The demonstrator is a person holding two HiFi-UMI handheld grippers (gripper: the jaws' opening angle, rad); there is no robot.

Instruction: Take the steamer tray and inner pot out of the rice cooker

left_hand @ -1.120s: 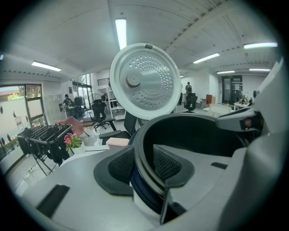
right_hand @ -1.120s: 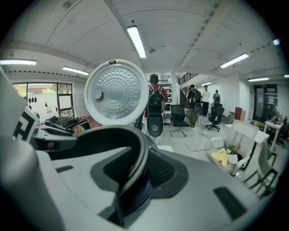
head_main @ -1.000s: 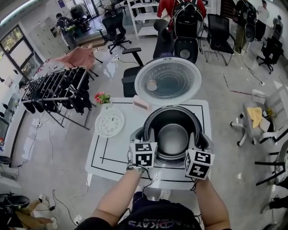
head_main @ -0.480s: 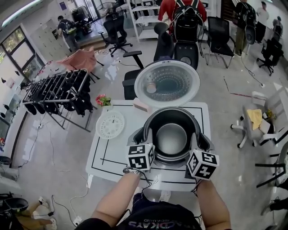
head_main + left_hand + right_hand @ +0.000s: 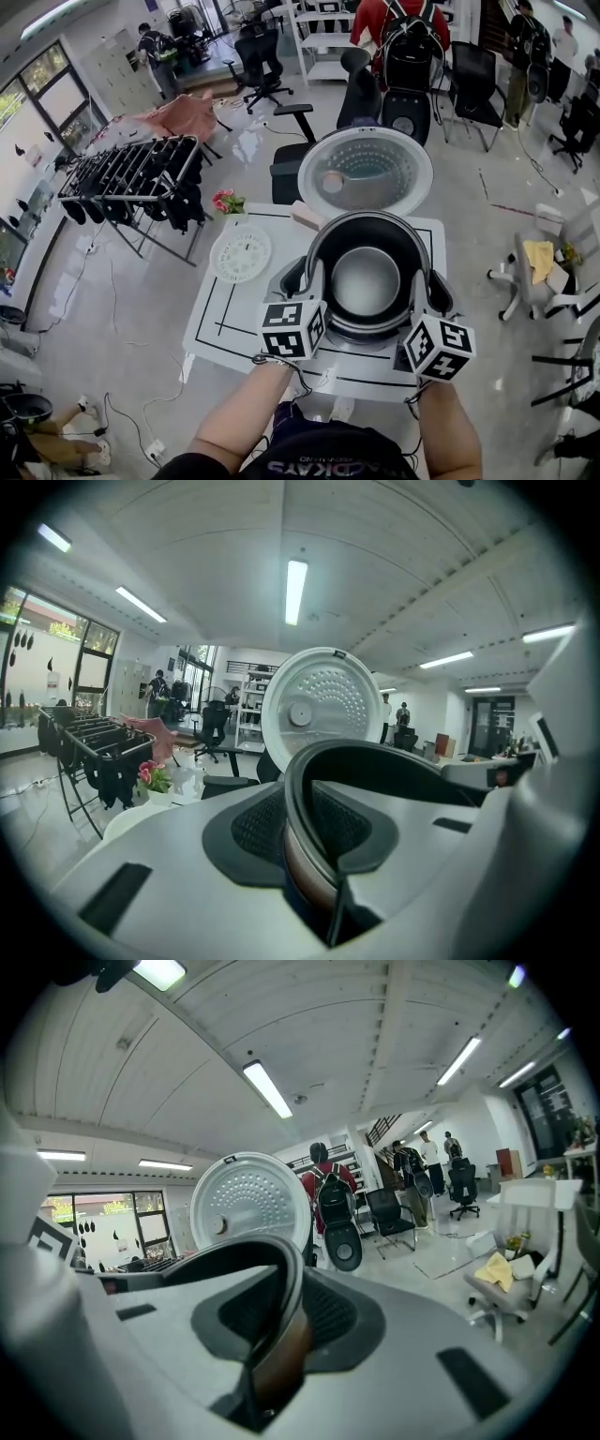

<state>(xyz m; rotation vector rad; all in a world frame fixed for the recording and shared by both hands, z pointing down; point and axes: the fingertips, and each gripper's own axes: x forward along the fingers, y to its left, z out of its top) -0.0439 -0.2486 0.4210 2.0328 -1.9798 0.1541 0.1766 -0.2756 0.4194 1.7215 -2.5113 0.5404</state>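
Now the inner pot point(image 5: 366, 281) faces mouth-up, left gripper point(image 5: 316, 279) and right gripper point(image 5: 418, 286) pinching its rim (jaws just closed tighter).

I read the head view from above the table's point(image 5: 217, 321) near edge; it faces steeply down at middle range. The left gripper view sits tight against the left rim of the inner pot point(image 5: 306, 866), facing level across it. The right gripper view mirrors this at the right rim. All three views share the pot and the raised lid point(image 5: 366, 173).
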